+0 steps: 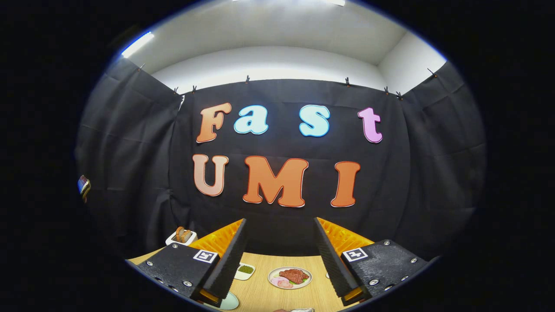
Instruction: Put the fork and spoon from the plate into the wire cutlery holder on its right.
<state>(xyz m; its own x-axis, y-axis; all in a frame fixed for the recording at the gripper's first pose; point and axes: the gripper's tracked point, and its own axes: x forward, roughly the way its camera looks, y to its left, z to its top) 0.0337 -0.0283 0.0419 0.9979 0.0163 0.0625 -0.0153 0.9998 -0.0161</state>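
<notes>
Outward of the left finger and beyond it, a small white toaster (181, 236) stands at the far edge of the wooden table (277, 294) with two brown slices of bread poking up from its slots; the dark cloth wall of the booth hangs just behind it; nearer in, the left finger (225, 260) rises on a slant from its black mount, which bears a small square marker; just inside that finger, close against its inner face, a small white dish (245, 271) holds something green, and lower down, beside the root of the same finger, the pale rim of another dish (230, 302) shows in part; the gripper (281, 225) stands wide open, its two fingers well apart and pressing on nothing, the gap between them bare but for the table far below; in that gap, ahead of the fingers and nearer the right one, a round plate (289, 277) carries a slab of brown meat with pink slices and a bit of green leaf beside it; closest of all, low between the finger roots, a small bright metallic piece (302, 310) peeps in, too little of it visible to tell whether it is the fork, the spoon or part of the wire holder; the right finger (330, 260) rises on its own slant, its mount marked like the other.
</notes>
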